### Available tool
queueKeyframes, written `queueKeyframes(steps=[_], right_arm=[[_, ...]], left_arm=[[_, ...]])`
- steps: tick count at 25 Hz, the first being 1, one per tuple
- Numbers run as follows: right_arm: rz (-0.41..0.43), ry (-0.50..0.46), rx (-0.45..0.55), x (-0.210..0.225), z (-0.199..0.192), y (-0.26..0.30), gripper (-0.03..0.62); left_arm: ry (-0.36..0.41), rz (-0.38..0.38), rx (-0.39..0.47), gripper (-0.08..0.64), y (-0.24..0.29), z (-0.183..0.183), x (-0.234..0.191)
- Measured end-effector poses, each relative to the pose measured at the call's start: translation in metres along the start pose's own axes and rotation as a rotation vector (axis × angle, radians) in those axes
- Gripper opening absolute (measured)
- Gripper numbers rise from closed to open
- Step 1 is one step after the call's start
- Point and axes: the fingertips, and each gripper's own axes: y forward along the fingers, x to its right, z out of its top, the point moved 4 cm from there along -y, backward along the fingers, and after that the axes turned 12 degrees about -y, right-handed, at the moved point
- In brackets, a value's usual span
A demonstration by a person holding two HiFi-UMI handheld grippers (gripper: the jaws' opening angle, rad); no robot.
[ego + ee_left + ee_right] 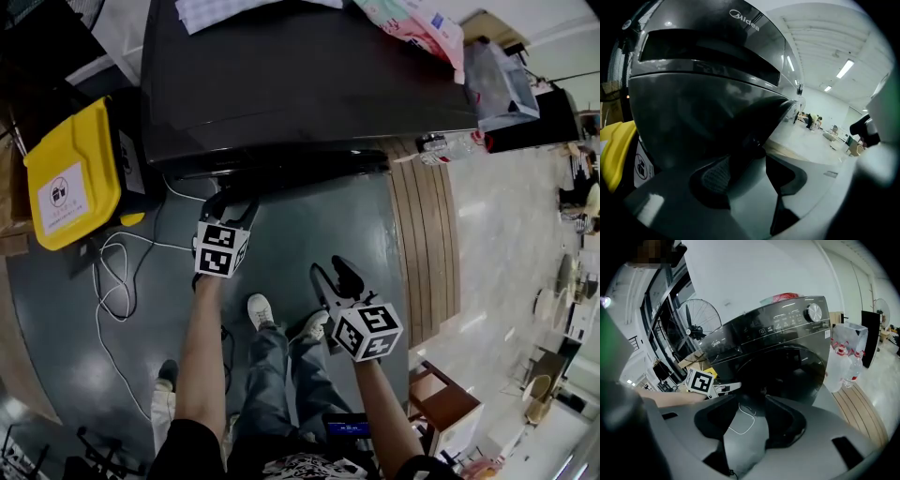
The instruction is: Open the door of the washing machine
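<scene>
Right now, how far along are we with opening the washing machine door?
Done: nothing yet; the door looks shut, flush with the washing machine. In hand: the left hand-held gripper is at the door's edge, jaws apart, not clamped. The right hand-held gripper hangs back, open and empty. Left: grip the edge and swing the door out.

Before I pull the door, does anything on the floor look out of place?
A white cable lies in loose loops on the floor in front of the washing machine, near the feet. It could catch a shoe.
</scene>
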Motion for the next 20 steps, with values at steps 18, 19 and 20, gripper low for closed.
queueKeyframes(steps=[18, 19, 20], right_arm=[[0.031, 0.017, -0.033, -0.012, -0.016, -0.003, 0.19], [0.029, 0.02, -0.034, -0.012, -0.016, -0.004, 0.19], [0.027, 0.023, -0.034, -0.011, -0.016, -0.004, 0.19]], left_arm=[[0.046, -0.017, -0.084, 0.191, -0.002, -0.004, 0.01], [0.044, -0.029, -0.096, 0.185, -0.006, -0.01, 0.015], [0.042, -0.042, -0.107, 0.178, -0.011, -0.018, 0.021]])
